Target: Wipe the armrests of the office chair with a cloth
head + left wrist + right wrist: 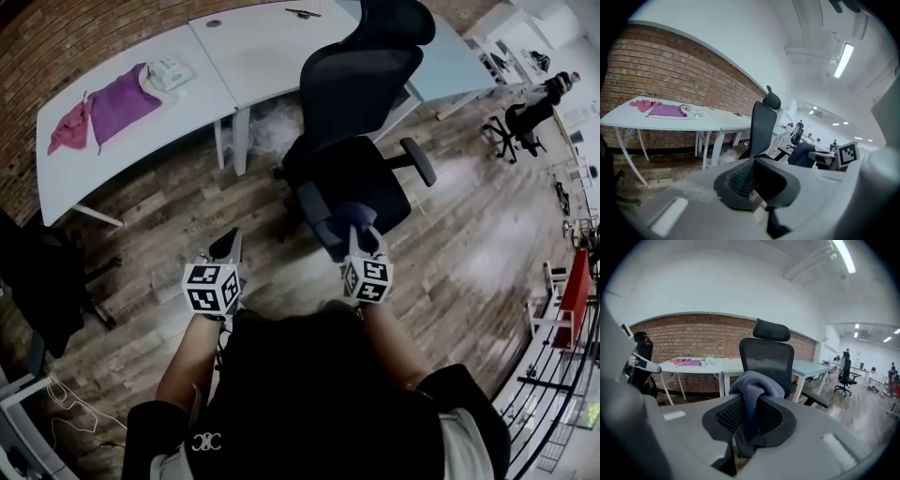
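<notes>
The person stands at the near side of a black office chair (361, 141) on a wooden floor (469, 253), with a gripper in each hand. The right gripper (749, 420) is clamped on a blue-grey cloth (757, 385). The cloth bunches up above the jaws and a fold hangs down between them. In the head view this cloth (354, 217) sits over the near edge of the seat, just beside the chair's left armrest (314, 208). Whether it touches that armrest cannot be told. The other armrest (419, 161) sticks out to the right, well apart from the cloth.

The left gripper (752, 180) is to the left of the chair, over bare floor, with its jaws together and nothing between them.

Far to the left stands a white table (84, 164) against a brick wall (693, 336). On it lie a purple cloth (122, 103), a pink cloth (67, 129) touching its left side, and a pale bundle (169, 73) to its right. A second office chair (516, 127) stands at the far right.
</notes>
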